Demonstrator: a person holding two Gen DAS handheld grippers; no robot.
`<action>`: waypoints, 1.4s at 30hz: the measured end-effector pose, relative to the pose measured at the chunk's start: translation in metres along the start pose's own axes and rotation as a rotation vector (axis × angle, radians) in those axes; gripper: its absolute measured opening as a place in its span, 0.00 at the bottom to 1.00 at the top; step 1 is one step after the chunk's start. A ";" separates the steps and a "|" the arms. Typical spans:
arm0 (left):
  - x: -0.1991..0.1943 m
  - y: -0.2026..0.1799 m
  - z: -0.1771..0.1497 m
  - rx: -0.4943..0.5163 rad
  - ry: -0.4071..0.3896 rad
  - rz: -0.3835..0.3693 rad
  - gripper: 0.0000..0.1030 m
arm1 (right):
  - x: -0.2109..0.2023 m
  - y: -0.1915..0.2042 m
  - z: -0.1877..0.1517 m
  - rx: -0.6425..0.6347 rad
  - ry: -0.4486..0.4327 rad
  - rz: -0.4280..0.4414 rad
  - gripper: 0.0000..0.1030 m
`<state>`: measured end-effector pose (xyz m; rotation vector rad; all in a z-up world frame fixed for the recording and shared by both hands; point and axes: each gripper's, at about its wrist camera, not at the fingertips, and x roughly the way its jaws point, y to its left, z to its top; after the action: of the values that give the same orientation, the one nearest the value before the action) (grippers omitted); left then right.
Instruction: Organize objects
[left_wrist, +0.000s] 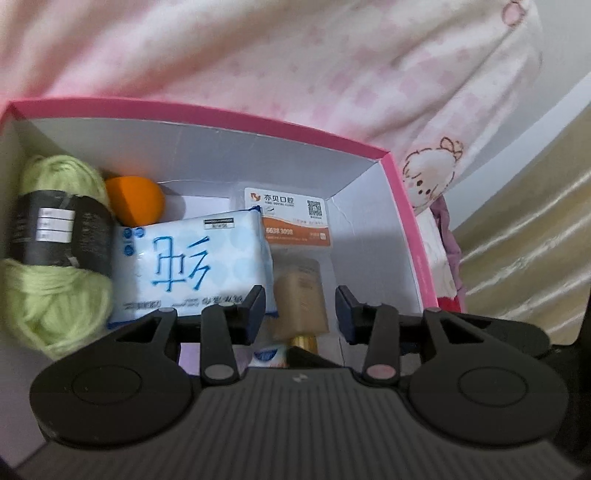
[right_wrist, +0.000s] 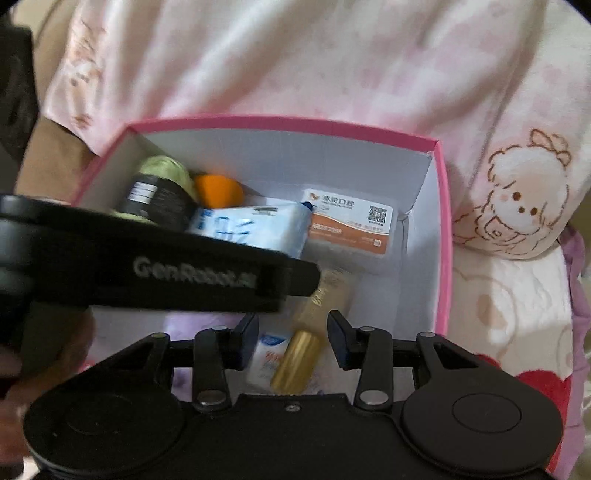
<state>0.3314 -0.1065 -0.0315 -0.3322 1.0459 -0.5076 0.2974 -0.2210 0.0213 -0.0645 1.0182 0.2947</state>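
A pink box (left_wrist: 406, 206) with a white inside holds a green yarn skein (left_wrist: 55, 291), an orange ball (left_wrist: 135, 201), a blue tissue pack (left_wrist: 192, 266), an orange-and-white card (left_wrist: 295, 218) and a gold-capped bottle (left_wrist: 301, 295). My left gripper (left_wrist: 300, 314) is open above the bottle, fingers either side of it, holding nothing. In the right wrist view the same box (right_wrist: 445, 221) shows the yarn (right_wrist: 162, 184), ball (right_wrist: 218, 190), tissue pack (right_wrist: 255, 229), card (right_wrist: 351, 221) and bottle (right_wrist: 310, 332). My right gripper (right_wrist: 291, 339) is open over the bottle's gold cap. The left gripper's body (right_wrist: 155, 273) crosses above the box.
A person in pink-and-white pyjamas (right_wrist: 295, 66) with a cartoon print (right_wrist: 517, 203) sits behind the box. A small white packet (right_wrist: 269, 354) lies by the bottle. A gold satin cloth (left_wrist: 524, 251) lies to the right.
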 end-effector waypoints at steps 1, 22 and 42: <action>-0.005 0.000 -0.002 -0.002 0.002 0.005 0.41 | -0.007 -0.001 -0.004 -0.001 -0.017 0.019 0.45; -0.165 -0.058 -0.054 0.091 -0.013 0.241 0.69 | -0.153 0.003 -0.037 -0.053 -0.218 0.148 0.46; -0.247 -0.048 -0.125 0.108 -0.060 0.349 0.81 | -0.216 0.026 -0.083 -0.037 -0.221 0.083 0.56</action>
<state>0.1097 -0.0143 0.1148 -0.0650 0.9884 -0.2375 0.1163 -0.2578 0.1624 -0.0220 0.7975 0.3878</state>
